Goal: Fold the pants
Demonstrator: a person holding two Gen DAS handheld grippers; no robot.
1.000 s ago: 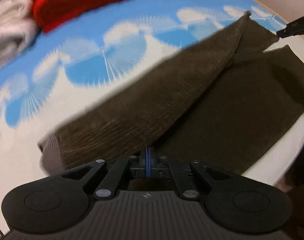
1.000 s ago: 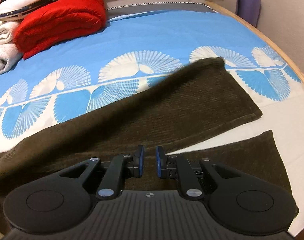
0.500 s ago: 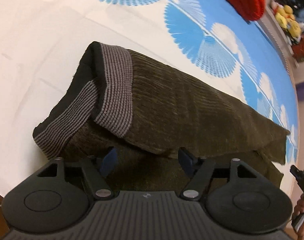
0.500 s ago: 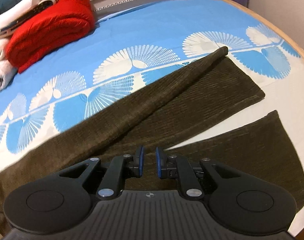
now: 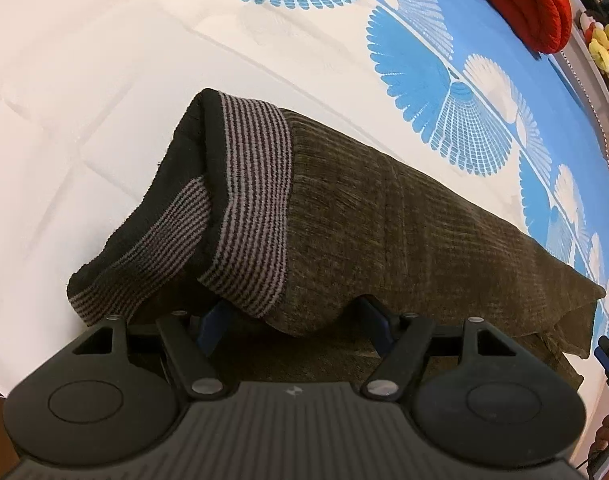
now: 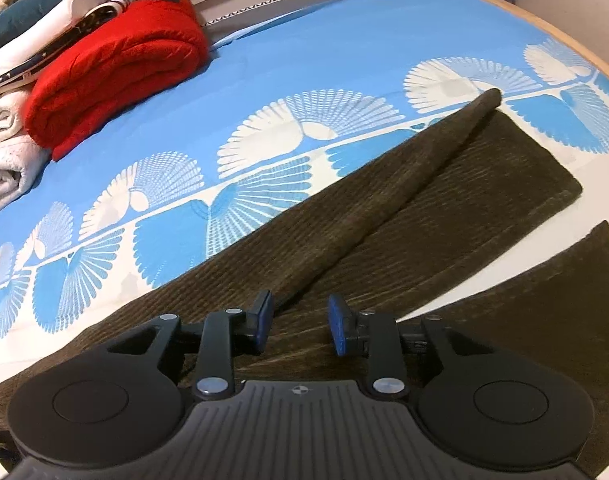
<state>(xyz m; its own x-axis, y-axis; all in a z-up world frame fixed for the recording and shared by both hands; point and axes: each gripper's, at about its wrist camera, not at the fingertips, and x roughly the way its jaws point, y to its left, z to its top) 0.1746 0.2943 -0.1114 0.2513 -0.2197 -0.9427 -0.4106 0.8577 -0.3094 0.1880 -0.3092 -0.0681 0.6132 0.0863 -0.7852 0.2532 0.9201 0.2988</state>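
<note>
We judge the lengthwise fold to be at its release: the pants [image 5: 384, 232] lie across the bed [image 5: 84, 80], filling the middle of the left wrist view, with the striped waistband [image 5: 252, 200] doubled over at centre left. Our left gripper [image 5: 292, 320] stands with its jaws wide apart and the drooping fabric edge hanging between them, the pads not pressing on it. In the right wrist view the right gripper [image 6: 300, 324] has just been opening; its jaws stand partly apart over the cloth, gripping nothing, while one leg [image 6: 444, 200] runs to the upper right and the other [image 6: 544, 300] still lies split off at the lower right. Next we would need to bring the legs together before folding crosswise. A red blanket [image 6: 116, 84] sits at the upper left. We can read no brand, label or writing anywhere.
</note>
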